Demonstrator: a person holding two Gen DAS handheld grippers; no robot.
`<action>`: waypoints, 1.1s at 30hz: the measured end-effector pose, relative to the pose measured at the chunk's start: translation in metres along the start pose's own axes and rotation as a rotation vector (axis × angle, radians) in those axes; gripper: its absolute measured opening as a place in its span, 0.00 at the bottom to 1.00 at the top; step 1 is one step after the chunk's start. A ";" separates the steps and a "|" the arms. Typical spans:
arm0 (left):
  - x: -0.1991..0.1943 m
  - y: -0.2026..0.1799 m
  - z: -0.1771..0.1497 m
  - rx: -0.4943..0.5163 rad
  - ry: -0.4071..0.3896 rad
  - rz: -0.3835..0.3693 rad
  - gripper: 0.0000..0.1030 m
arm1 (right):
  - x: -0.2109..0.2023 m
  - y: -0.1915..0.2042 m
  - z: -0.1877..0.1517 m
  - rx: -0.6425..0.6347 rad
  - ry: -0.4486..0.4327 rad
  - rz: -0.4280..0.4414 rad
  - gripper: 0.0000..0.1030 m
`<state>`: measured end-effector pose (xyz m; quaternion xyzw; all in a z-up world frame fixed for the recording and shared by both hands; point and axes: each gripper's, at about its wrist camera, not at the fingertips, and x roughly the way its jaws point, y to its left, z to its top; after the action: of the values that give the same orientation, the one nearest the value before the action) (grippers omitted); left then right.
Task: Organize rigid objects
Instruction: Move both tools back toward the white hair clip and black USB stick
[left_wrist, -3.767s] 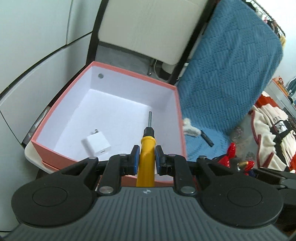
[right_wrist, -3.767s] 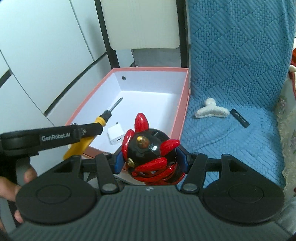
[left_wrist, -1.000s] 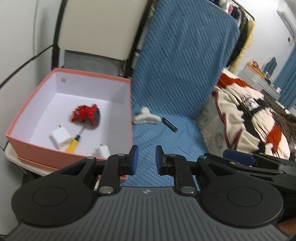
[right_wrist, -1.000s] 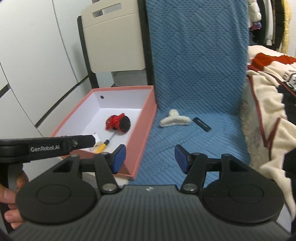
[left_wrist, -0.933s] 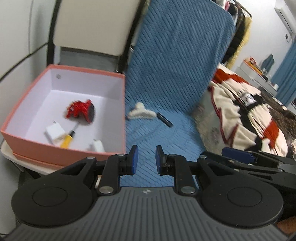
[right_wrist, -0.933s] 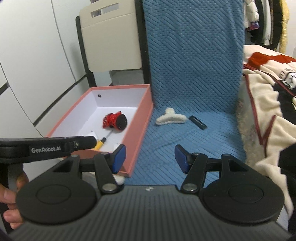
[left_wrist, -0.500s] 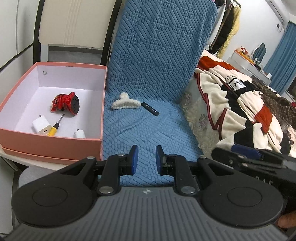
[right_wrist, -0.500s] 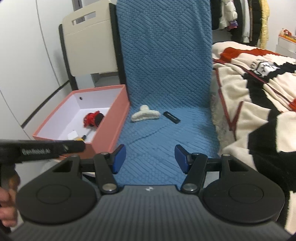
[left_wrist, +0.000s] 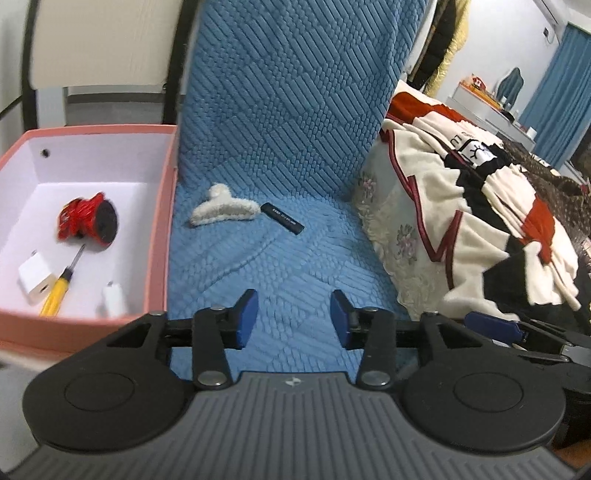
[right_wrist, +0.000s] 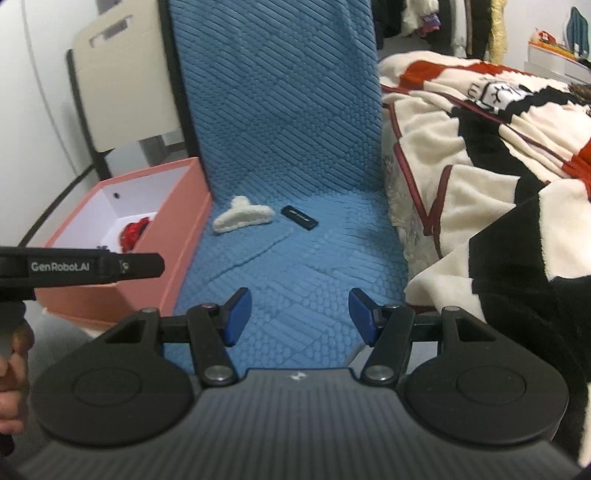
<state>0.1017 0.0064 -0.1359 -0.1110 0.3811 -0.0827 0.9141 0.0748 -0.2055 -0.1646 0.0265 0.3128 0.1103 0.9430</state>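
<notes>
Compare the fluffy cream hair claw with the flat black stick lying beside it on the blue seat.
The fluffy cream hair claw is pale, fuzzy and curved; the flat black stick is dark, smooth and straight. The claw is bulkier and humped; the stick lies thin and flat. Both rest outside the pink box, neither gripped.

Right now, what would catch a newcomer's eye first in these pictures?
Probably the pink box at left, holding a red and black toy and a yellow screwdriver. Next, the fluffy white hair claw and a black stick lying beside it on the blue quilted cover.
</notes>
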 end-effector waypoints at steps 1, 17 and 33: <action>0.010 0.000 0.004 0.010 0.001 -0.004 0.49 | 0.007 -0.001 0.001 0.000 0.002 -0.005 0.59; 0.155 0.027 0.055 0.037 0.015 0.027 0.52 | 0.103 -0.011 0.037 0.053 0.034 -0.012 0.64; 0.230 0.056 0.102 0.056 0.035 0.119 0.61 | 0.187 -0.019 0.078 0.069 0.067 0.050 0.83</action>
<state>0.3385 0.0205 -0.2371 -0.0610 0.4005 -0.0409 0.9134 0.2706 -0.1808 -0.2139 0.0632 0.3469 0.1237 0.9276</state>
